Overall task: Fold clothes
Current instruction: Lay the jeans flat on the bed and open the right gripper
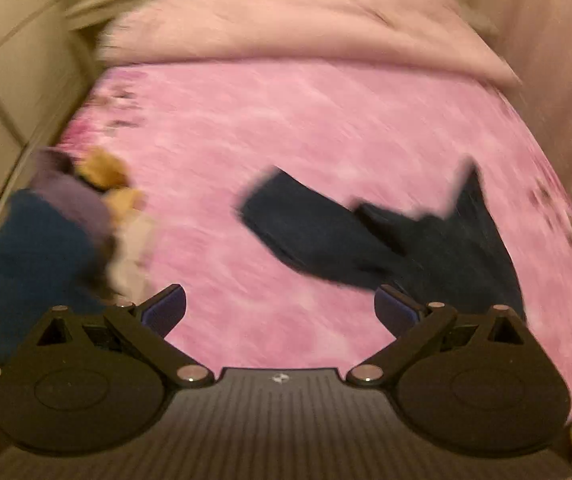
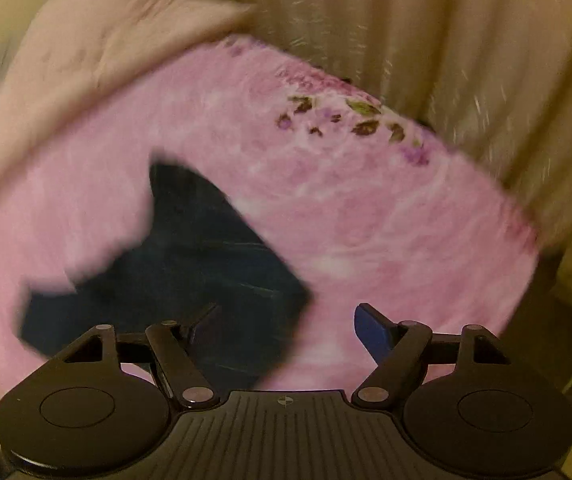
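A dark navy garment (image 1: 385,240) lies spread and crumpled on a pink bedspread (image 1: 266,140), right of centre in the left wrist view. My left gripper (image 1: 280,310) hovers open above the bedspread, its right finger near the garment's near edge. In the right wrist view the same navy garment (image 2: 206,264) fills the lower left. My right gripper (image 2: 286,330) is open over its right edge, with the left finger above the cloth and the right finger above the pink bedspread (image 2: 365,220). Both views are motion-blurred.
A pile of clothes (image 1: 58,232) in blue, purple, tan and white sits at the bed's left edge. A pale pink duvet (image 1: 286,16) lies bunched at the far end. Cream curtains (image 2: 445,40) hang beyond the bed's right side.
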